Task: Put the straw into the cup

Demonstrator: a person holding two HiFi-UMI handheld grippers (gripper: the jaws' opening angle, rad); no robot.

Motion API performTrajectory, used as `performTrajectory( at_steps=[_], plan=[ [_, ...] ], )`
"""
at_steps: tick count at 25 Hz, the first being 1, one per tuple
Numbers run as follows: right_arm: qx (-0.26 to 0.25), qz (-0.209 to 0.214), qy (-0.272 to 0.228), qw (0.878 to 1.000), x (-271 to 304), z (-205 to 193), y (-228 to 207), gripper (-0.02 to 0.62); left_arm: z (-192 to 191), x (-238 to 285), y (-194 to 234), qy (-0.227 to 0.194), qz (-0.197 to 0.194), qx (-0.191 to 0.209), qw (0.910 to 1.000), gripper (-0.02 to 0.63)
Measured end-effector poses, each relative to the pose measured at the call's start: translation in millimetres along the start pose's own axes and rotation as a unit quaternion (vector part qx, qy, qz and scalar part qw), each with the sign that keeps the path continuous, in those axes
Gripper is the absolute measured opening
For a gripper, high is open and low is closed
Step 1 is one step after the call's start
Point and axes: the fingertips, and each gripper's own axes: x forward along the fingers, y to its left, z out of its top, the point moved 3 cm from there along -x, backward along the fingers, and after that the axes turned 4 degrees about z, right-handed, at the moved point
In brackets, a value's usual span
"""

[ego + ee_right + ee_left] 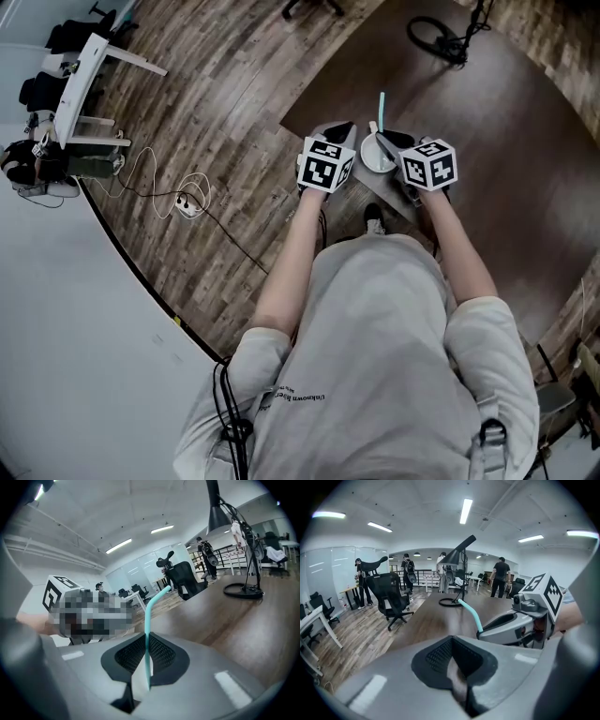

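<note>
My right gripper (pixel 145 667) is shut on a teal straw (pixel 147 630), which stands up from its pads and bends at the top. In the head view the straw (pixel 382 105) points away from me over the dark table, and a white round cup (pixel 378 152) sits between the two grippers. The left gripper (pixel 457 677) has its pads drawn together, with a pale sliver between them that I cannot identify. From the left gripper view, the right gripper (pixel 480 632) is close on the right with the straw (pixel 469 611) rising out of it. The cup is hidden in both gripper views.
The dark brown table (pixel 487 112) has its left edge near the left gripper. A black lamp base with cable (pixel 441 37) stands at the far end. Also around are an office chair (pixel 391 599), several people standing far back, a white desk (pixel 80 84) and a power strip (pixel 187 204).
</note>
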Motion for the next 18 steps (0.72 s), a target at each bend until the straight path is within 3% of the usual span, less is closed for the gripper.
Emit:
performTrajectory(
  at_steps=[18],
  plan=[
    [-0.042,-0.017,0.046,0.998,6,-12,-1,0.057,-24,-4,8,0.001,-0.001,-0.030,0.9995,0.000]
  ],
)
